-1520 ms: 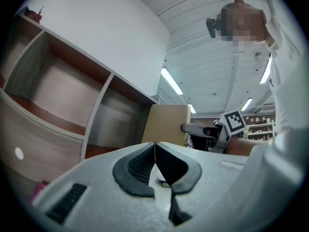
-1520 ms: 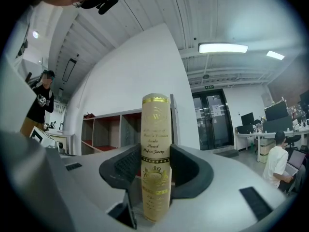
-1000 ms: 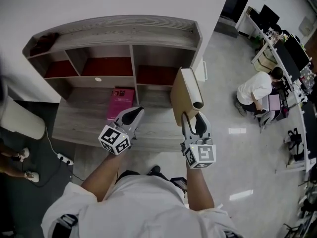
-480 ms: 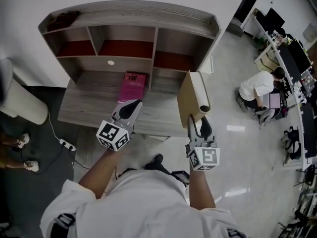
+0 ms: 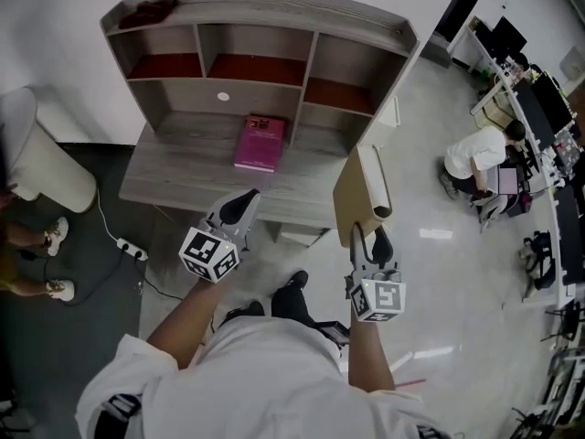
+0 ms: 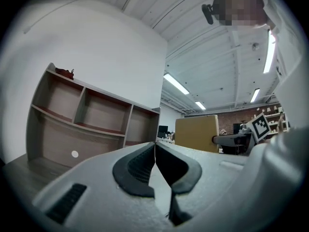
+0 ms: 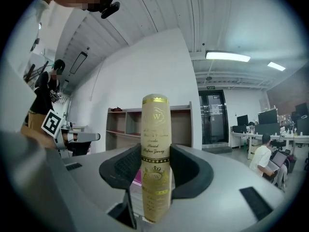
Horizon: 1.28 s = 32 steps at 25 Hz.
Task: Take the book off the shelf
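The tan book with gold lettering (image 7: 155, 144) is out of the shelf (image 5: 274, 3) and stands upright in the right claw (image 5: 366, 236). Its jaws pinch the book's spine low down, so most of the book rises above the pads. In the head view it hangs near the front right corner of the counter (image 5: 174, 167), over the shiny floor rather than over any support.

The left claw (image 6: 155, 151) is pressed together with nothing in it and points toward the shelf, well apart from the book.

A pink book (image 5: 260, 142) lies flat on the counter below the middle compartment. The compartments themselves look empty.

The main risk, as I judge it, is the grip: held only near its bottom, the tall book could pivot between the pads or slide out if the hand swings or stops sharply, and it would drop to the hard floor. A careless turn could also knock its top against the shelf's right side. The closed left claw offers no second hold. A power strip (image 5: 129, 247) and its cable on the floor at the left could catch a foot.
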### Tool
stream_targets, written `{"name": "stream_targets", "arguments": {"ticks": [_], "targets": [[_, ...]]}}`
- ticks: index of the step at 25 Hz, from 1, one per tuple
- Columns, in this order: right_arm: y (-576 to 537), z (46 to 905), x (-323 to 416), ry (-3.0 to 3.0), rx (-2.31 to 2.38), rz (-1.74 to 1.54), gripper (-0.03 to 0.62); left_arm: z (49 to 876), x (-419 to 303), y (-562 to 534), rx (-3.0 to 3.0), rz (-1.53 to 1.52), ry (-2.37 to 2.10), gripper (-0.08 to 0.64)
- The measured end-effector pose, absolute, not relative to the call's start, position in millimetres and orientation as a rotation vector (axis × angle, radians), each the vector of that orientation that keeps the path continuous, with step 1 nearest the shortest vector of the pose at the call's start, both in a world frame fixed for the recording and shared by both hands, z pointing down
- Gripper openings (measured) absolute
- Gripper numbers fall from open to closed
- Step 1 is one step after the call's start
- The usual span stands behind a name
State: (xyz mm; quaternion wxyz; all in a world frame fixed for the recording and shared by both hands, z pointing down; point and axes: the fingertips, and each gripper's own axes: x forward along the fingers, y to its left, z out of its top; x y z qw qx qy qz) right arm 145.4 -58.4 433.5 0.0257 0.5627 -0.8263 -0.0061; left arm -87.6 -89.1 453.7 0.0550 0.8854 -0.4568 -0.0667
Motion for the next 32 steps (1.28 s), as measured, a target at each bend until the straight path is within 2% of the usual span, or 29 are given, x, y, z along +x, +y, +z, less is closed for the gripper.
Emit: {"name": "stream_targets", "arguments": {"ticks": [18, 32], "targets": [[3.9, 446.3, 140.3, -2.637, 1.626, 0.022, 0.187, 472.9, -101.4, -13.1, 2.593, -0.156, -1.488, 0.018], [17.4, 439.4, 191.4, -2.717, 1.57, 0.032, 0.184, 476.8, -37.6, 22.7, 2.562, -0.129, -1.495, 0.017]]}}
